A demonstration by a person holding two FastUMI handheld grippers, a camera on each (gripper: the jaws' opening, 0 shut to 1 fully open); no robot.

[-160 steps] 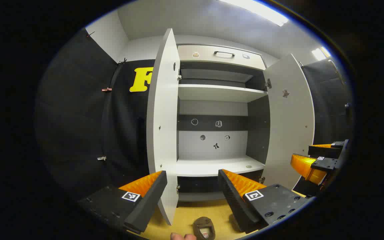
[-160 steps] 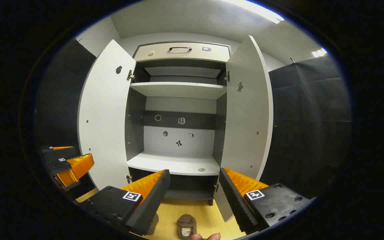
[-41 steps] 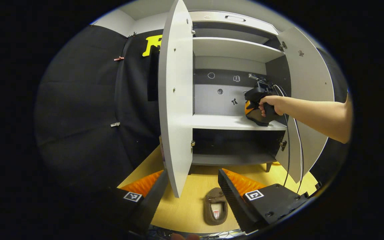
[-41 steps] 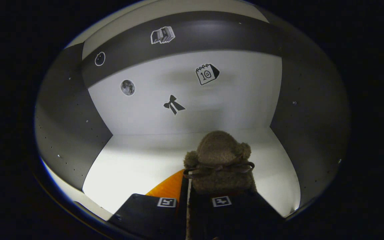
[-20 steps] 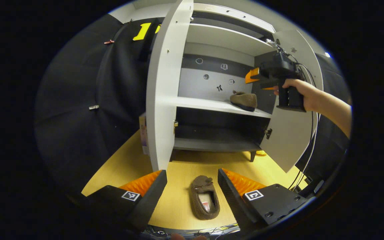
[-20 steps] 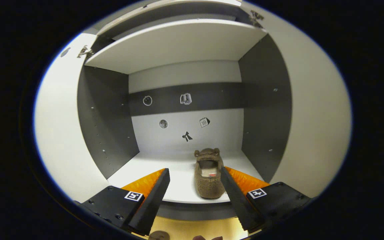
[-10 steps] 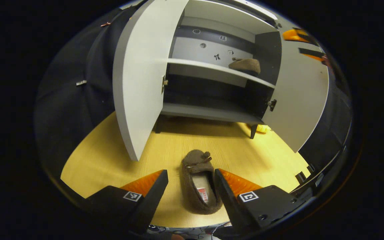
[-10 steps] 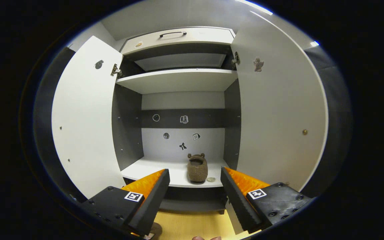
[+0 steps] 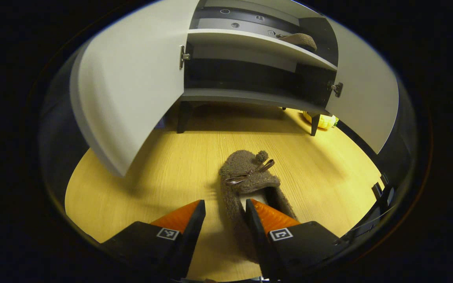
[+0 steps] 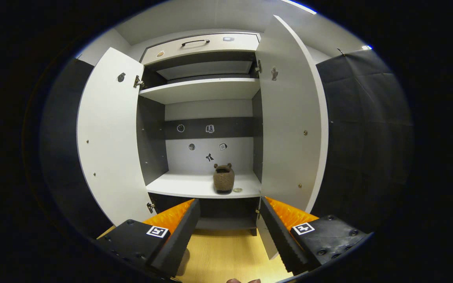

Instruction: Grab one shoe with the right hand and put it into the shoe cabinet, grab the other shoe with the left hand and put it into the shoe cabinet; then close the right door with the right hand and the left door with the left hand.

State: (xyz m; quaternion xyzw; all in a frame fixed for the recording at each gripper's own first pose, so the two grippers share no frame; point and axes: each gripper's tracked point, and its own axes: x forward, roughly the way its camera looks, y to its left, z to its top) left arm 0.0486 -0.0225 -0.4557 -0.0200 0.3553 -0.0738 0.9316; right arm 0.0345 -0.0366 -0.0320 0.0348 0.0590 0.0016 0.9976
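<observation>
Lowered, left tool (image 9: 225,230) straddles floor shoe (image 9: 246,177) on wooden floor (image 9: 148,173)

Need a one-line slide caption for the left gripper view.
Left tongs open astride the side wall of the brown slipper on the wooden floor, before the open cabinet.

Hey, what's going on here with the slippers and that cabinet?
A person is putting a pair of slippers into the shoe cabinet. One slipper sits on the middle shelf. The left gripper is low over the second slipper on the wooden floor, open around its heel, not yet gripping. The right gripper is open and empty, facing the cabinet. Both doors are open.
</observation>
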